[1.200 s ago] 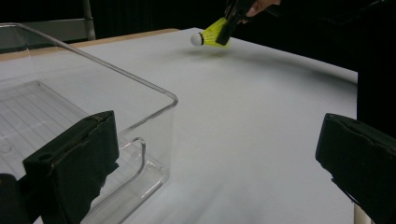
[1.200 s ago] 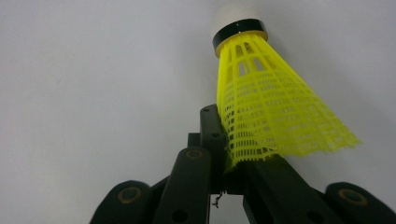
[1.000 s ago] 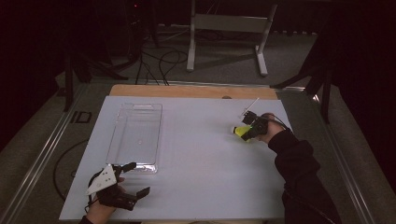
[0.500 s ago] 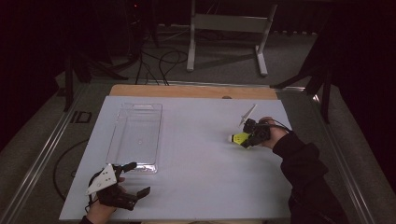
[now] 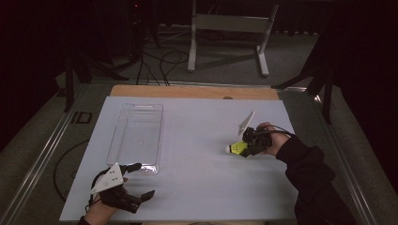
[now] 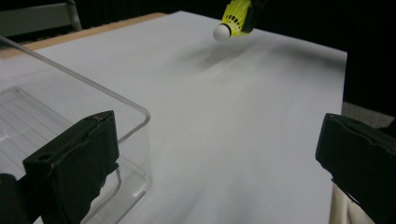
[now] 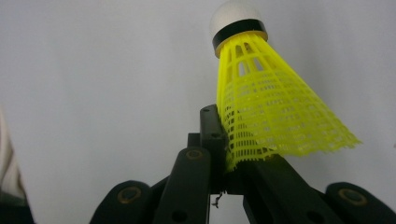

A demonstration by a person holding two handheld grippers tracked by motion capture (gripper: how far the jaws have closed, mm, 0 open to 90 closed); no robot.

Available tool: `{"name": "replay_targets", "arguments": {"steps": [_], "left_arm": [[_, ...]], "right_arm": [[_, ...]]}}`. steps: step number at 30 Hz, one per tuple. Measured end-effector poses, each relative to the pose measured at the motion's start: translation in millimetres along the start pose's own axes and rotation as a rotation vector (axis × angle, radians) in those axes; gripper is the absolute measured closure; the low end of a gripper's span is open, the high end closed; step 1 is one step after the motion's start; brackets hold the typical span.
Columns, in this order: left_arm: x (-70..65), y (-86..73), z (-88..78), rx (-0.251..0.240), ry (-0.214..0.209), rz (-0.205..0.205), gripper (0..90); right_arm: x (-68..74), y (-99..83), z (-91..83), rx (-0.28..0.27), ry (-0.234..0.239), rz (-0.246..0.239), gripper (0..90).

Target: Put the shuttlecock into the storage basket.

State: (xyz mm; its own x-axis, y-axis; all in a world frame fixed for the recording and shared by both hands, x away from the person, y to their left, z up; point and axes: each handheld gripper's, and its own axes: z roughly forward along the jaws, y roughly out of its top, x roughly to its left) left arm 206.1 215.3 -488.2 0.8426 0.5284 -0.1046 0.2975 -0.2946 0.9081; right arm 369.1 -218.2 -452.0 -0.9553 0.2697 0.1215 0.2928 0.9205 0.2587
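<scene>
Yellow shuttlecock (image 5: 236, 148), pinched in right tongs (image 5: 244, 149), has moved nearer; left tongs (image 5: 141, 182) gape unmoved.

Layout on the surface (image 5: 197, 140)

Tray (image 5: 137, 136) lies left; shuttlecock (image 5: 237, 148) right, apparently just above the surface; left hand-held gripper (image 5: 136, 180) sits before the tray's near corner.

A table (image 5: 197, 91) with a wooden top carries a large white sheet (image 5: 202, 164) that covers nearly all of it, leaving a strip of wood bare along the far edge. One thing lies directly on the sheet: a clear plastic tray (image 5: 137, 137), long and shallow. Its near corner sits just beyond the fingers (image 5: 133, 166) of the left gripper (image 5: 139, 180), and the tray lies well apart from the right gripper (image 5: 247, 146).
</scene>
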Motion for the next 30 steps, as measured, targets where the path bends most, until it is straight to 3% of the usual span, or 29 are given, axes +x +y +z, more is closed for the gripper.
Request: {"name": "replay_targets", "arguments": {"steps": [4,14,18,22,30], "left_arm": [[-1.8,14.6,-2.3,0.071,0.01,0.04,0.3],[3.3,52.4,3.8,0.205,-0.032,0.1,0.3],[6.1,69.0,10.5,0.256,-0.062,0.118,0.3],[8.3,83.9,16.4,0.272,-0.09,0.129,0.3],[10.9,116.5,27.4,0.4,-0.104,0.144,0.3]], "right_arm": [[11.6,1.7,-0.1,0.015,0.015,-0.029,90.0],[31.1,4.2,-8.3,-0.03,0.034,-0.071,90.0],[35.7,5.9,-9.7,-0.047,0.038,-0.09,90.0],[39.8,7.9,-12.1,-0.059,0.043,-0.099,90.0],[45.0,11.0,-17.3,-0.067,0.03,-0.113,90.0]]}}
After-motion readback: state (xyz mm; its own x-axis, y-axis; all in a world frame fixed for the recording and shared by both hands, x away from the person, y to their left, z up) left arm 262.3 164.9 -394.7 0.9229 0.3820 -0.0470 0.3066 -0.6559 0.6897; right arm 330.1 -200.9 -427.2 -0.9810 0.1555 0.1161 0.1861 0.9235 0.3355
